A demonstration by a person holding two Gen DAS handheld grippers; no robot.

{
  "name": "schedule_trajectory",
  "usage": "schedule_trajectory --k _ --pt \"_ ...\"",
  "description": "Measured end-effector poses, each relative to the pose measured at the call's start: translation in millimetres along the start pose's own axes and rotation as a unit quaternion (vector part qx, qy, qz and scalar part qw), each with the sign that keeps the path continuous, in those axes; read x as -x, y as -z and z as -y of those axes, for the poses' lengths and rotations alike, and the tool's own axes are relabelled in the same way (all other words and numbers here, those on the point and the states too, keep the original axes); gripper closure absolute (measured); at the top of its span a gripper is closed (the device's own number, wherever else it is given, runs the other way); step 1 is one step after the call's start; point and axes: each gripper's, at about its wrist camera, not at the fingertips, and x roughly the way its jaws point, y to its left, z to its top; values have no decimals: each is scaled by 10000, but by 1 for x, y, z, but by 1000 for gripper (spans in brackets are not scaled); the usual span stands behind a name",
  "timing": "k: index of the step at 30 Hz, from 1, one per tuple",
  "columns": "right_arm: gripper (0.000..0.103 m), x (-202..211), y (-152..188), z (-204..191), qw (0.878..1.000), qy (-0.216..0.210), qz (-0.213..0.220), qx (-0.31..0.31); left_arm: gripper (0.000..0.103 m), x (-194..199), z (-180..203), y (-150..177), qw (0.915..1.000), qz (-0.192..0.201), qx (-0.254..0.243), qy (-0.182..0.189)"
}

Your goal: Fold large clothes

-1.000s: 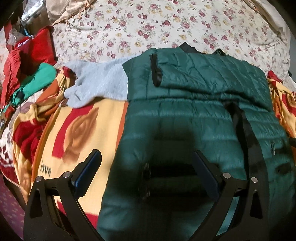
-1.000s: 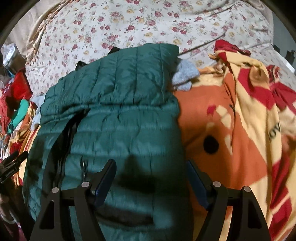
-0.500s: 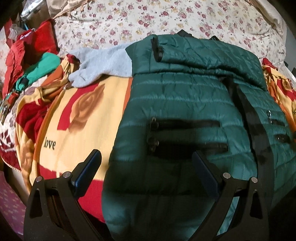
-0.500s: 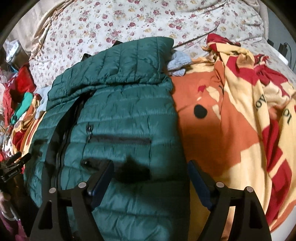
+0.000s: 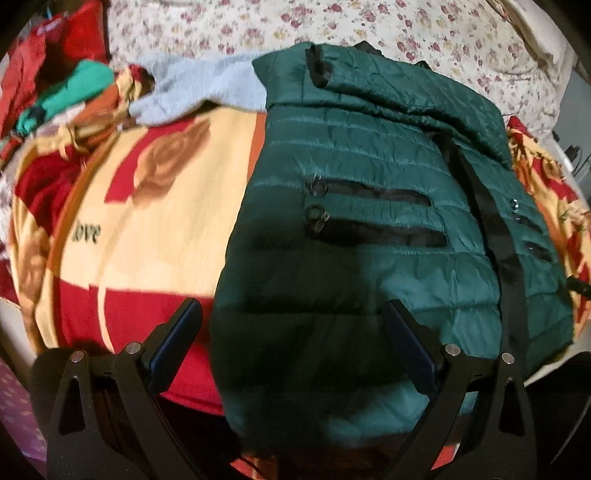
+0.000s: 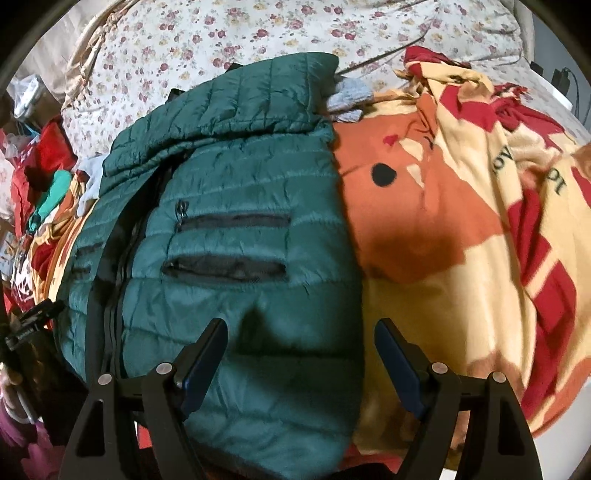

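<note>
From your left wrist, the left tongs [image 5: 293, 328] stand apart with nothing between the pads, above the near hem of the green puffer jacket [image 5: 388, 206]. The jacket lies front-up on the rose-patterned blanket [image 5: 159, 221], its top folded down, a grey garment [image 5: 207, 88] beside it. From your right wrist, the right tongs [image 6: 301, 349] also gape empty over the jacket's [image 6: 236, 236] lower right corner, blanket [image 6: 461, 229] alongside on the bed [image 6: 258, 29].

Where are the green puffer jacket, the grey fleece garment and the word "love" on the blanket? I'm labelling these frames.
green puffer jacket [image 6: 236, 302]: right wrist view, quilted front panel below the pockets.
grey fleece garment [image 5: 207, 88]: left wrist view, middle of the fleece.
word "love" [image 5: 86, 233]: left wrist view, printed letters on the blanket.
</note>
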Motion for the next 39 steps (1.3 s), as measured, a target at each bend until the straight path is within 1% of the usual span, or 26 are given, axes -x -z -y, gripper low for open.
schedule_trajectory --k 2,5,6,9,12,15,17,21,22,23,25,26,27,28,29,30,31,33,34,36,39 --pt "23 2 5 3 10000 7 -60 0 5 -1 -8 2 9996 -152 166 177" --pt "23 2 13 10 9999 -27 -142 -73 5 -2 -17 8 9990 -236 300 248" --pt "23 1 16 13 9997 -87 -189 -133 5 -3 -18 11 9988 -281 305 262" --pt "23 -7 25 17 9981 -390 -404 -269 5 -11 -22 18 9965 -550 414 466" --pt "23 -12 31 12 9968 -544 -535 -217 5 -17 -26 24 9931 -782 584 653" --pt "23 -13 34 0 9953 -741 -618 -45 5 -15 -27 28 9925 -764 651 691" --pt "23 -13 35 -9 9955 -712 -608 137 5 -14 -25 30 9927 -740 624 715" --pt "23 -15 34 -13 9950 -810 -562 166 5 -14 -21 33 9939 -706 486 695" --pt "23 -14 34 -15 9947 -848 -543 212 7 -14 -20 33 9942 -703 443 690" --pt "23 -14 35 -17 9943 -872 -533 299 10 -14 -20 34 9942 -701 388 714" --pt "39 -15 34 -24 9944 -793 -434 555 28 -12 -17 34 9950 -684 303 667" --pt "50 -15 33 -25 9949 -734 -374 589 33 -11 -16 34 9957 -660 272 590" --pt "56 -16 33 -26 9947 -750 -337 617 46 -11 -16 34 9963 -630 253 532" --pt "59 -16 34 -27 9942 -782 -292 680 59 -9 -15 34 9969 -596 222 467" --pt "66 -14 34 -29 9940 -759 -240 752 65 -7 -13 34 9977 -542 154 390" --pt "73 -11 33 -31 9937 -748 -152 817 76 -4 -11 34 9983 -483 84 322" --pt "76 -6 32 -31 9934 -772 -47 848 84 -2 -10 33 9987 -432 35 264" --pt "82 5 28 -33 9924 -795 167 928 90 5 -6 31 9993 -315 -50 198" --pt "82 12 26 -36 9916 -797 303 977 93 8 -6 30 9994 -260 -75 194" --pt "82 24 20 -40 9901 -786 521 1041 94 17 -4 25 9997 -112 -94 210" --pt "82 35 12 -47 9876 -767 709 1169 95 31 -2 17 9996 142 -114 207"
